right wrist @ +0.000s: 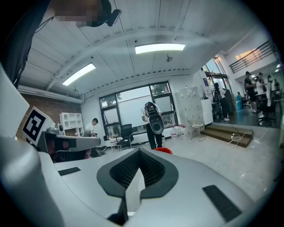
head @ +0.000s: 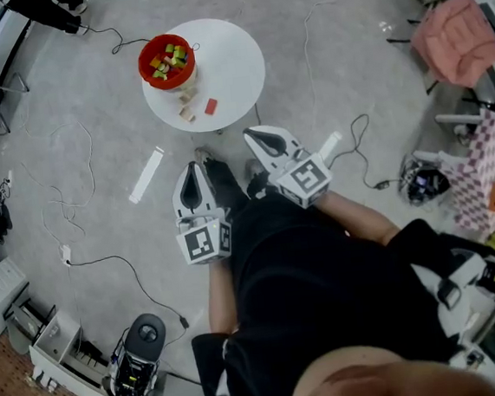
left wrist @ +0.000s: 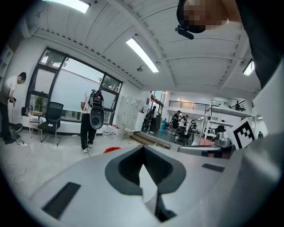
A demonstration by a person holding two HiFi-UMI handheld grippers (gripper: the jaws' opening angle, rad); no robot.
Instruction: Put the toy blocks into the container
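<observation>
A red container [head: 166, 61] with several coloured blocks in it stands at the left edge of a round white table [head: 234, 59]. Beside it on the table lie two tan blocks [head: 187, 104] and a red block [head: 211, 107]. Both grippers hang in front of the person, short of the table and over the floor. My left gripper [head: 190, 167] is shut and empty, and so is my right gripper [head: 253, 135]. The left gripper view shows the jaws [left wrist: 143, 148] closed together, with the red container [left wrist: 112, 150] just beyond. In the right gripper view the right gripper [right wrist: 140, 153] also points at the container [right wrist: 163, 150].
Cables trail over the grey floor around the table. A white strip [head: 146, 175] lies on the floor to the left. A black wheeled device [head: 140, 351] stands at lower left. Pink cloth [head: 458, 33] and clutter fill the right side. A person [right wrist: 154, 124] stands beyond the table.
</observation>
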